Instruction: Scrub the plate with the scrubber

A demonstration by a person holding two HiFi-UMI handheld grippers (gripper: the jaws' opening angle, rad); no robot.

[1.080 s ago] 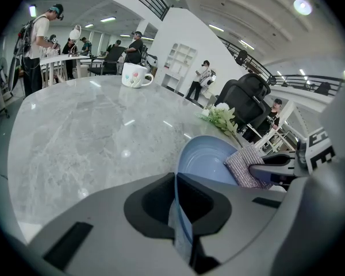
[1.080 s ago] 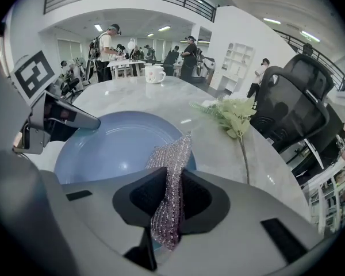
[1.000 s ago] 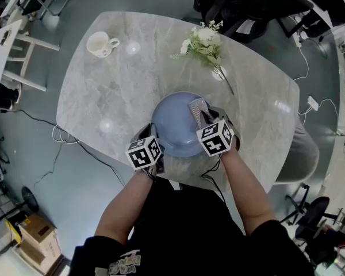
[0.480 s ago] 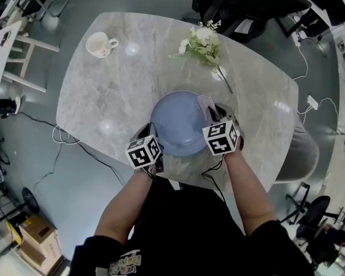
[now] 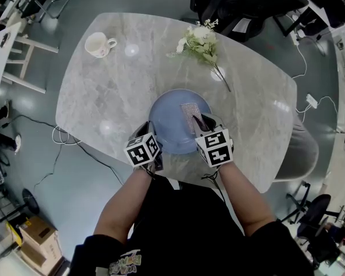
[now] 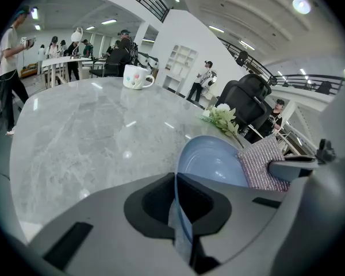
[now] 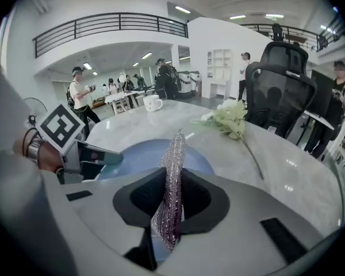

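Note:
A pale blue plate (image 5: pixel 171 122) lies on the grey marble table (image 5: pixel 103 85) near its front edge. My left gripper (image 5: pixel 153 146) is shut on the plate's near left rim (image 6: pixel 178 211). My right gripper (image 5: pixel 200 125) is shut on a silvery mauve scrubber (image 5: pixel 191 112), which lies flat over the plate's right half. In the right gripper view the scrubber (image 7: pixel 171 177) stands edge-on between the jaws above the plate (image 7: pixel 132 157). The left gripper view shows the plate's hollow (image 6: pixel 210 163) with the scrubber (image 6: pixel 261 165) on its right side.
A white mug (image 5: pixel 98 43) stands at the table's far left. A sprig of white flowers (image 5: pixel 202 43) lies at the far middle, its stem pointing toward the plate. Office chairs (image 5: pixel 241 4) stand beyond the table, and people move about in the background.
The right gripper has drawn the scrubber leftward and nearer across the plate, from the right rim toward its middle. The left gripper keeps its hold on the rim.

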